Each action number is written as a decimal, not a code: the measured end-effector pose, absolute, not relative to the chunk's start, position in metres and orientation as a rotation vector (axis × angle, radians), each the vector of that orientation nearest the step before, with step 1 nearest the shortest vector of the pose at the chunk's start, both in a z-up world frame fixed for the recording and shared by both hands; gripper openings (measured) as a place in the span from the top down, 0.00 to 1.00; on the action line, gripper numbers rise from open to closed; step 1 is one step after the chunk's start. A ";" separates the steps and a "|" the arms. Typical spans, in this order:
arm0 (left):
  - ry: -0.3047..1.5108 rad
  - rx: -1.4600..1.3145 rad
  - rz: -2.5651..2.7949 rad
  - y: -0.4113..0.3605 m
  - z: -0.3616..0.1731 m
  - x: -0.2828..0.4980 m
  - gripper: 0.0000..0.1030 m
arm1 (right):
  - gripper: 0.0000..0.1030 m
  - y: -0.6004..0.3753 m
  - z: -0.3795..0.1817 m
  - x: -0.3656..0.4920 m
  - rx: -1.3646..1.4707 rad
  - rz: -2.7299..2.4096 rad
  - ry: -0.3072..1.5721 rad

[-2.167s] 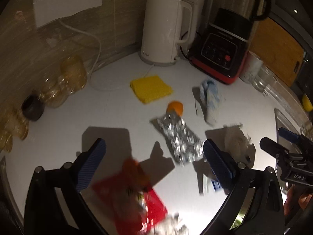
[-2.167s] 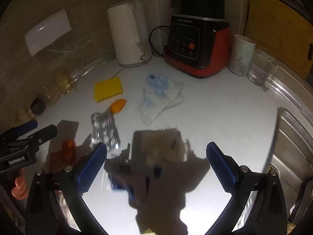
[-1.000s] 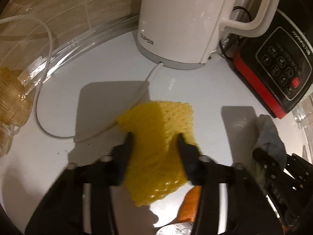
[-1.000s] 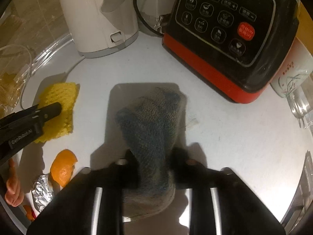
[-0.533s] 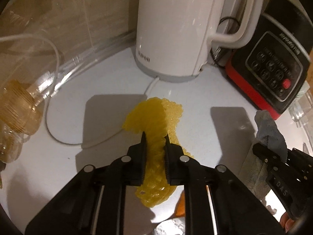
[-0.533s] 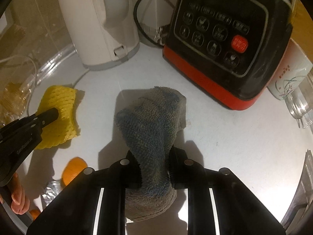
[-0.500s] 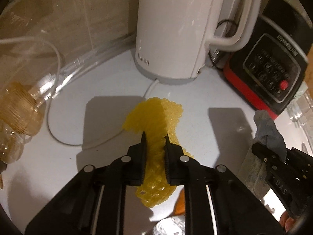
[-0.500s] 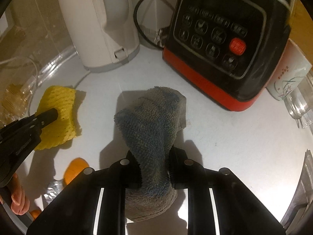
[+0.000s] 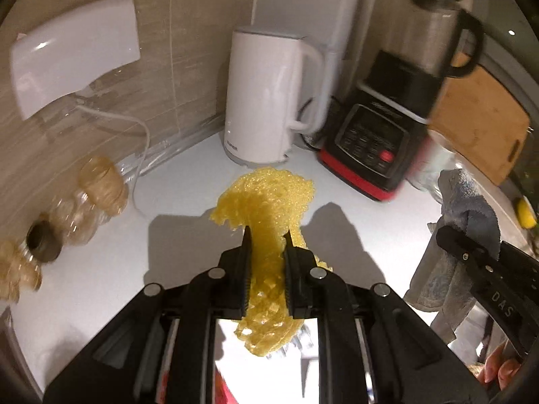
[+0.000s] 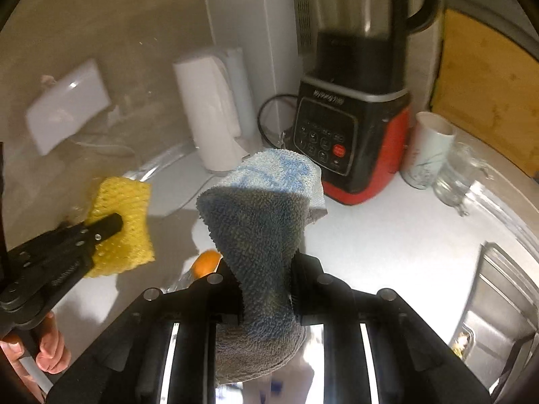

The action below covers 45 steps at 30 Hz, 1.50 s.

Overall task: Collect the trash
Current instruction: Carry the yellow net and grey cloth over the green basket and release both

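Above the white desk [image 9: 175, 188], the left hand-held gripper [image 9: 267, 235] is clamped on yellow foam netting [image 9: 269, 198], while the right hand-held gripper [image 10: 266, 269] is clamped on a grey-blue cloth [image 10: 259, 215].

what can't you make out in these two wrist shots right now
- Orange peel, right wrist view: mostly behind the blue-grey cloth and right gripper.
- Red wrapper, left wrist view: a sliver behind the left gripper.
- Blender panel labels: blurred.

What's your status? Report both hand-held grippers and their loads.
Left hand-held gripper shut on yellow foam mesh net. Right hand-held gripper shut on blue-grey terry cloth. Both loads off white countertop. Nothing blocking.
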<state>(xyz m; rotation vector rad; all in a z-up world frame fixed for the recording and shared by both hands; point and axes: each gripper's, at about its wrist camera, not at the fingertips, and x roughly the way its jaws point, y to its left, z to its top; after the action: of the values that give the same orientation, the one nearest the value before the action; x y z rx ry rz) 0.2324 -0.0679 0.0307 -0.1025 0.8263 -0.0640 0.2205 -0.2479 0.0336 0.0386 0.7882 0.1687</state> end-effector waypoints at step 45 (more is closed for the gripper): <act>1.072 0.019 -0.232 -0.183 -0.079 -0.126 0.82 | 0.02 -0.335 -0.085 -0.133 -0.131 0.193 0.960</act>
<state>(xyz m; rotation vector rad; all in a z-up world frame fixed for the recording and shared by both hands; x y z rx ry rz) -0.1261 -0.1832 -0.0793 0.0193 1.0723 -0.2319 -0.1327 -0.3352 -0.0855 -0.1311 0.9602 0.1930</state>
